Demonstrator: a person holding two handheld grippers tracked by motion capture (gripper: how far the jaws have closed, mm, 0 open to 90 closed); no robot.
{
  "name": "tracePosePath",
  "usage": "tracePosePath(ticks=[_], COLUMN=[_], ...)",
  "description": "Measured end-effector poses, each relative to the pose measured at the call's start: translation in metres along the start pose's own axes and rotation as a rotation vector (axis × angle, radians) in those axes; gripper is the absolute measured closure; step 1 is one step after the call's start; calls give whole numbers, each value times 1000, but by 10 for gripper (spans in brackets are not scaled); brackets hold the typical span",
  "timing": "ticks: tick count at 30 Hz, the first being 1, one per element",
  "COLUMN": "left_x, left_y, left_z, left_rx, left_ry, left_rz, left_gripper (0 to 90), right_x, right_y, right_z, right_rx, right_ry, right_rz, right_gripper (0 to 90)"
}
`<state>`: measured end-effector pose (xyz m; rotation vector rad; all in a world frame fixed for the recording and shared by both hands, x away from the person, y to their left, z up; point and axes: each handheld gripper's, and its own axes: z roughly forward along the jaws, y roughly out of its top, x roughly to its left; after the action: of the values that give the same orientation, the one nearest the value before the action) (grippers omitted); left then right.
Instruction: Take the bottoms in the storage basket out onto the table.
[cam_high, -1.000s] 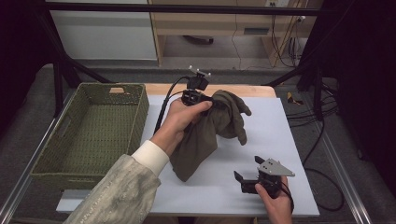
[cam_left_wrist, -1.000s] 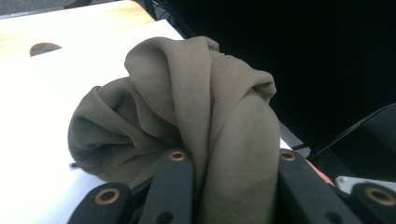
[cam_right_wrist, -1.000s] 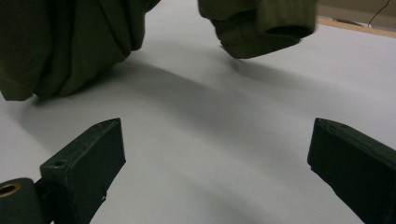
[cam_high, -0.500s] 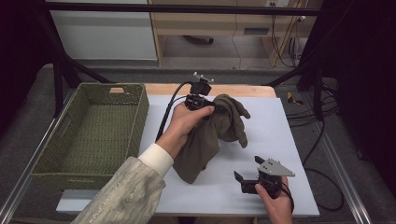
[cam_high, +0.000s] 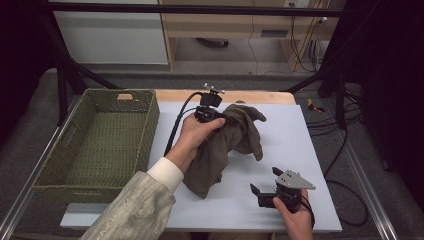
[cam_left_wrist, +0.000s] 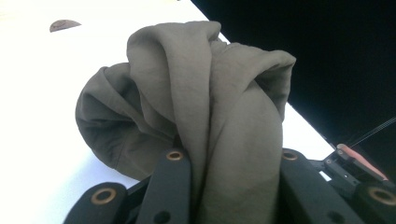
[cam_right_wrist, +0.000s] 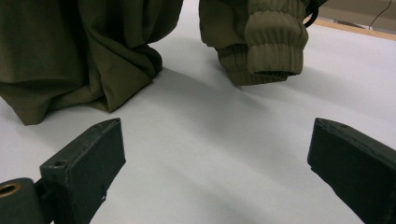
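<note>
One olive jacket (cam_high: 227, 145) is hanging bunched in the clamped left gripper (cam_high: 220, 116), long axis trailing toward 7 o'clock; right gripper (cam_high: 265, 192) is sitting wide open.

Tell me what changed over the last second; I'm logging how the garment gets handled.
The left gripper, still shut on the olive garment, has sunk toward the table, so more cloth rests on it. The right gripper stays open near the front edge; the basket is unmoved.

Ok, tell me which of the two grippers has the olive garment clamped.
The left gripper, bunched olive garment pinched between its jaws; the right gripper rests open on the white sheet.
</note>
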<state>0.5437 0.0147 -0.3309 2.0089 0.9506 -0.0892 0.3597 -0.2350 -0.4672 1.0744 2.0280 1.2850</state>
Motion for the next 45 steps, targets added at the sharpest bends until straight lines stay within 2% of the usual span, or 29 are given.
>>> tracePosePath(ticks=[2,8,14,23,29,32,39,42,45], left_x=[2,12,19,29,36,40,49,49,49], left_y=[-2,-10,-14,-19,-25,-26,-27,-28,-28], left_z=[2,6,10,17,18,19,25,28,29], left_rx=[2,9,10,28,49,68,85,89,87], left_ry=[-7,-6,32,49,82,97,111,127,122], left_rz=[8,-14,7,-13,-23,-16,-22,-11,-2], left_gripper=[758,753,748,737,725,724,709,706,699], right_x=[0,0,-2,-3,-3,-3,-5,-6,-6], right_y=[0,0,0,-1,-1,-2,-4,-4,-4], right_z=[0,0,1,-1,0,0,-1,-1,-1], right_rx=[1,0,-2,-8,-3,-5,-3,-6,-6], right_ry=[0,-1,4,2,6,3,3,3,6], right_rz=[1,-2,3,4,6,5,14,15,17], right_gripper=[44,43,44,43,43,43,43,43,43])
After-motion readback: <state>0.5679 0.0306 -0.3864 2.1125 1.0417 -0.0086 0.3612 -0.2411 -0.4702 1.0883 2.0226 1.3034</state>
